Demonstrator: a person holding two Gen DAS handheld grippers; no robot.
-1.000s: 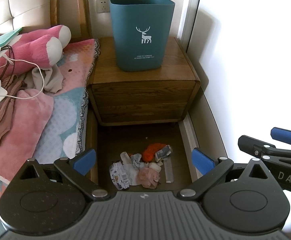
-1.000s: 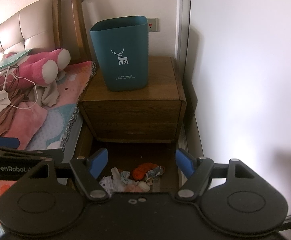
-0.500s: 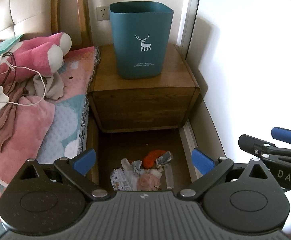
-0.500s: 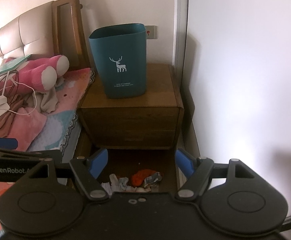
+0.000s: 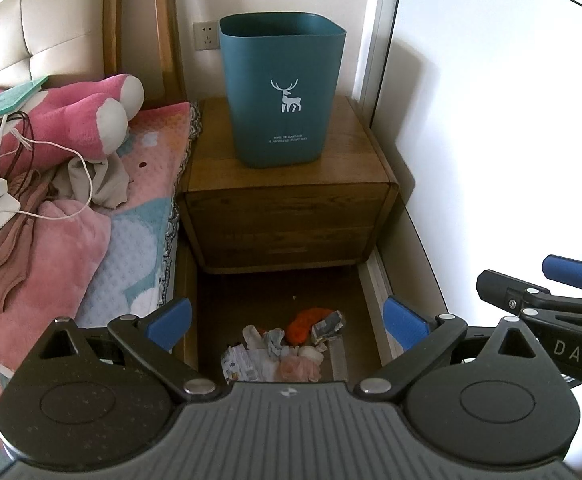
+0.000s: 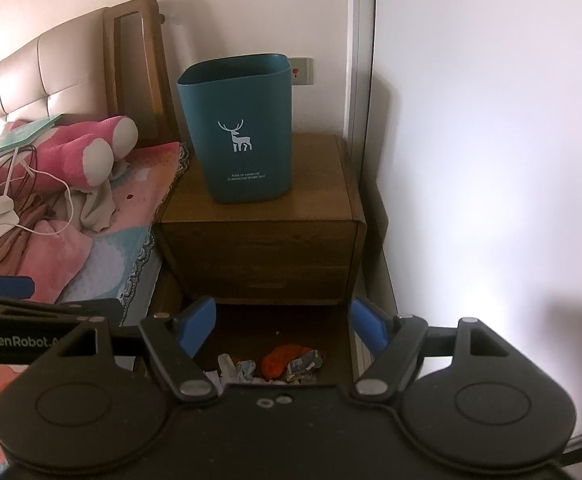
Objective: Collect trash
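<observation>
Below, a heap of trash [image 5: 287, 346] lies on the floor [image 5: 251, 300] just near of the nightstand [image 5: 287, 208], where a blue bin [image 5: 283, 96] stands. Left gripper [image 5: 287, 320] and right gripper [image 6: 282, 322] hang above it, both spread wide, holding nothing.

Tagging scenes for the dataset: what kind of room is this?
Most likely a bedroom: a bed with a padded headboard and cluttered blankets, and a wooden nightstand beside it with a teal bin on top.
</observation>
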